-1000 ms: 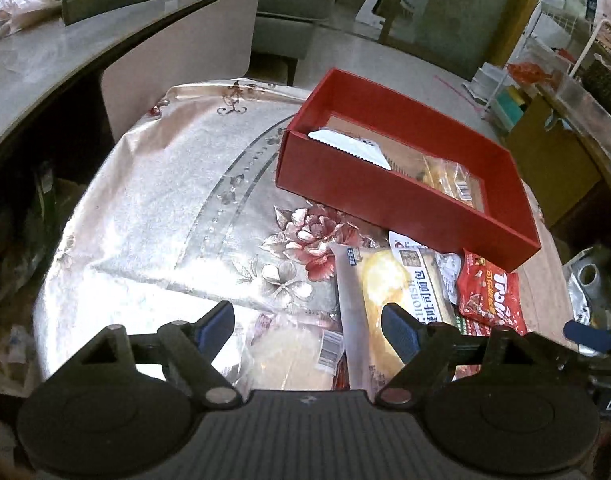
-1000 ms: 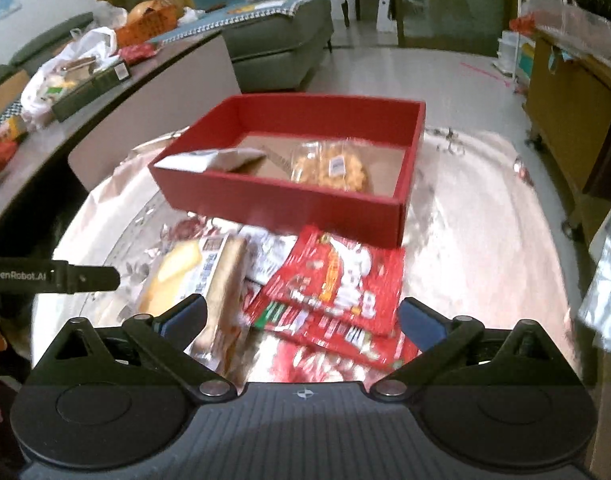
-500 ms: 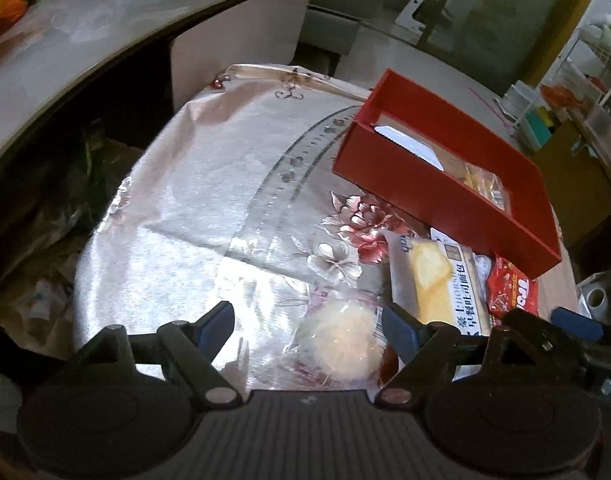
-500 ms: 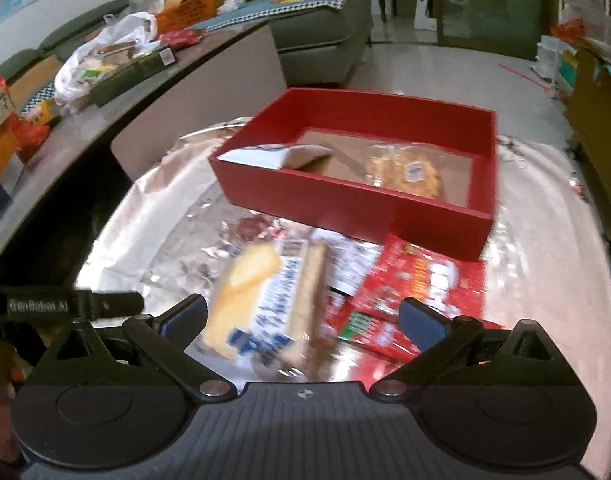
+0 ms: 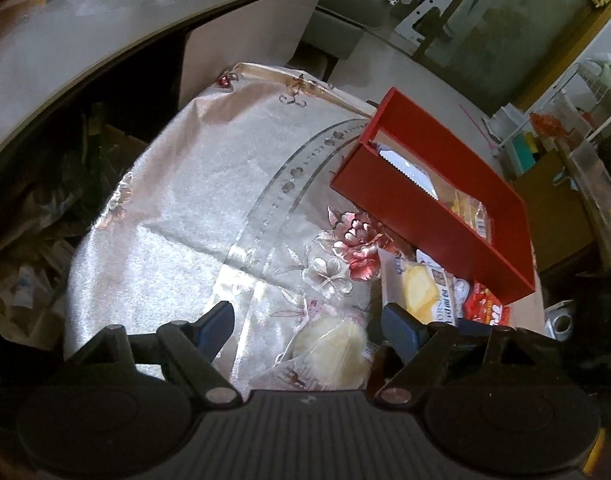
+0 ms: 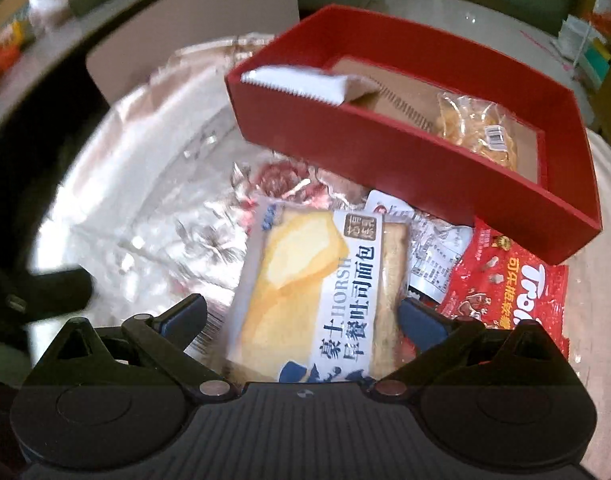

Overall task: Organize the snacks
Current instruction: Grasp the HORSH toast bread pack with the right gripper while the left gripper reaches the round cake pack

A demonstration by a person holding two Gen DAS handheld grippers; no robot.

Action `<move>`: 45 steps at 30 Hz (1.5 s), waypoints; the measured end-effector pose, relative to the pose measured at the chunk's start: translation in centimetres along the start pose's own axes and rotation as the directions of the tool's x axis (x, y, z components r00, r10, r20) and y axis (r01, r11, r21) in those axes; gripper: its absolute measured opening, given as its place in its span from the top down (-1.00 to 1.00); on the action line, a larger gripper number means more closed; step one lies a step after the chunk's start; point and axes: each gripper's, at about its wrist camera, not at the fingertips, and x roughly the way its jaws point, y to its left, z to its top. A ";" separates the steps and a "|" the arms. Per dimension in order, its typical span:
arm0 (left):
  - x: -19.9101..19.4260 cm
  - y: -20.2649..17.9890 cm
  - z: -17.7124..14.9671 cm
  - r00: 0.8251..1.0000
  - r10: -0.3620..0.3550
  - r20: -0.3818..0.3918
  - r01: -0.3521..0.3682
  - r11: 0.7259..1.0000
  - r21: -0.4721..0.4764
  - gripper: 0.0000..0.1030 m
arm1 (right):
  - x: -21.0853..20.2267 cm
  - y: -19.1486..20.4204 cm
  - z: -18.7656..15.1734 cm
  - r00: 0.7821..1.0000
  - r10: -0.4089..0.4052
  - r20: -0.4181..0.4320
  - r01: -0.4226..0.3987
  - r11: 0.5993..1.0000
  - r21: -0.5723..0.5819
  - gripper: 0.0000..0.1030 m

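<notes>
the toast bread packet lies on the cloth-covered counter just in front of the red box, its long axis running straight away from the right gripper. that gripper's jaws are released and straddle the packet's near end without visibly pressing it. the right hand is clearly nearer. the left gripper, also released and empty, hovers over a round pale bun packet beside it.
</notes>
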 end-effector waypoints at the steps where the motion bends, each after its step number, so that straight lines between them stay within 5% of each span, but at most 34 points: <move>1: 0.0 0.0 0.0 1.000 -0.002 -0.002 0.002 1.000 0.003 -0.46 | 0.3 0.2 -0.1 1.000 -0.016 0.011 0.016 1.000 -0.007 -1.00; 5: 0.0 0.0 0.0 1.000 -0.002 -0.009 0.002 1.000 0.010 -0.46 | 0.9 -1.3 -0.1 1.000 0.026 0.005 -0.026 0.997 0.079 -1.00; 12: 0.3 -0.2 -0.1 1.000 0.007 -0.017 -0.007 1.000 0.022 -0.46 | 0.7 -1.3 -0.4 0.999 0.048 0.002 -0.048 0.999 -0.008 -1.00; 15: 0.5 -0.2 -0.2 0.999 0.019 -0.026 -0.018 0.999 0.031 -0.46 | 0.0 -0.7 -0.2 0.999 0.032 -0.007 -0.033 0.997 -0.068 -0.76; 19: 0.7 -0.2 -0.3 0.999 0.024 -0.036 -0.022 0.999 0.037 -0.47 | -1.2 -0.8 -1.0 0.999 0.034 -0.002 -0.034 0.990 -0.136 -0.69; 30: 2.8 -3.0 -2.2 0.994 0.054 -0.095 -0.034 0.981 0.193 -0.49 | -6.6 -6.2 -5.5 0.986 0.136 0.100 -0.139 0.990 0.017 -0.64; 37: 5.4 -5.1 -3.9 0.977 0.191 -0.093 -0.147 0.923 0.356 -0.57 | -4.8 -8.2 -6.9 0.982 0.173 0.080 -0.180 0.979 0.094 -0.42; 45: 7.6 -5.8 -5.2 0.955 0.293 -0.037 -0.245 0.857 0.454 -0.64 | -3.7 -7.4 -7.2 0.985 0.164 0.053 -0.168 0.982 0.083 -0.79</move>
